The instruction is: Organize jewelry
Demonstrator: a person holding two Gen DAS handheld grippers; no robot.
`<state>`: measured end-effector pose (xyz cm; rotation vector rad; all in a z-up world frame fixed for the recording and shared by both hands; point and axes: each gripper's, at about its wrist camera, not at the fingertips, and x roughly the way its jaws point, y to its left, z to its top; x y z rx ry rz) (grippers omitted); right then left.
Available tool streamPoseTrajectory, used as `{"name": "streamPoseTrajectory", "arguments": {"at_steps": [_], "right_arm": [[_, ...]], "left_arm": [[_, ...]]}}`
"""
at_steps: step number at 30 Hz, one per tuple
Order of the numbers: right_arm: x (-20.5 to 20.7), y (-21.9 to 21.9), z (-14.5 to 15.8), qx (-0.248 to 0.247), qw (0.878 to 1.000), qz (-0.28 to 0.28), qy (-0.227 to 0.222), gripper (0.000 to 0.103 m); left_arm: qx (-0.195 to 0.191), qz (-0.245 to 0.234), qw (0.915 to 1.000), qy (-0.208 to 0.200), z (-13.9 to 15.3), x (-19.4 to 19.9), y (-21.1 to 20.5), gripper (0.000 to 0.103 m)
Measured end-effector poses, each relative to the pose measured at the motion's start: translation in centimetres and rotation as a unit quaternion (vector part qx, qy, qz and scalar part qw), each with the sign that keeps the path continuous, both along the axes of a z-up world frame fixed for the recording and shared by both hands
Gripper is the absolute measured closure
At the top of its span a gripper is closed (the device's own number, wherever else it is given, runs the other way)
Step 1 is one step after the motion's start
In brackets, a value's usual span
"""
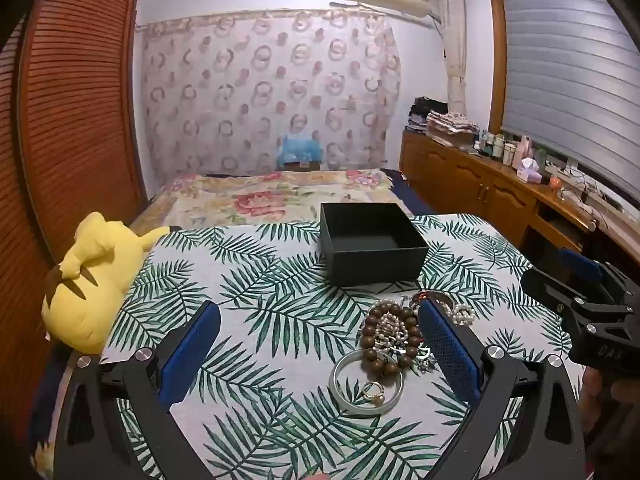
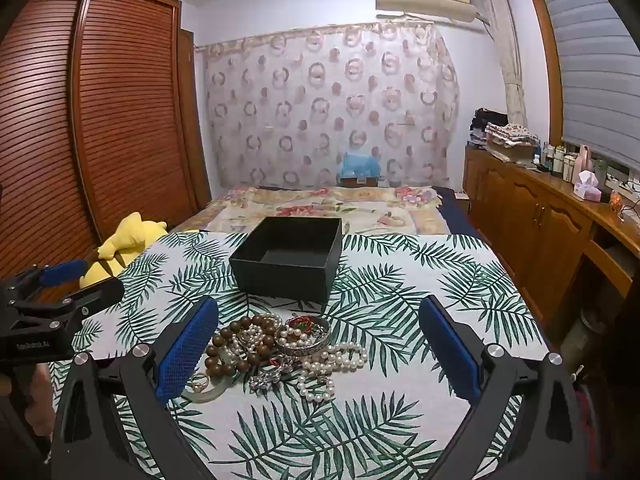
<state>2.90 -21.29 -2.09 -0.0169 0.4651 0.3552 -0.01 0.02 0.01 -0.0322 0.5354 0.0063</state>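
A pile of jewelry lies on the leaf-print cloth: a brown wooden bead bracelet (image 1: 390,338), a pale jade bangle (image 1: 366,384) with gold rings (image 1: 374,392) inside it, white pearl strands (image 2: 332,360) and a silver bangle (image 2: 304,338). An open, empty black box (image 1: 370,242) stands just behind the pile; it also shows in the right wrist view (image 2: 290,258). My left gripper (image 1: 318,354) is open above the cloth, the pile by its right finger. My right gripper (image 2: 318,354) is open around the pile, hovering in front of it.
A yellow plush toy (image 1: 94,280) lies at the table's left edge. A bed (image 1: 276,196) with a floral cover stands behind the table. A wooden cabinet (image 2: 540,220) with bottles runs along the right wall. A slatted wardrobe (image 2: 100,120) stands on the left.
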Motion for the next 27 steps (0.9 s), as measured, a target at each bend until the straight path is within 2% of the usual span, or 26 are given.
{"name": "streamPoseTrajectory", "arguments": {"at_steps": [24, 27], "right_arm": [[-0.13, 0.64, -0.02, -0.002, 1.000, -0.001, -0.005, 0.002], [0.02, -0.32, 0.04, -0.001, 1.000, -0.002, -0.004, 0.002]], "left_arm": [[0.001, 0.000, 1.0000, -0.006, 0.88, -0.29, 0.11, 0.008], [0.001, 0.000, 1.0000, -0.007, 0.84, -0.34, 0.04, 0.008]]}}
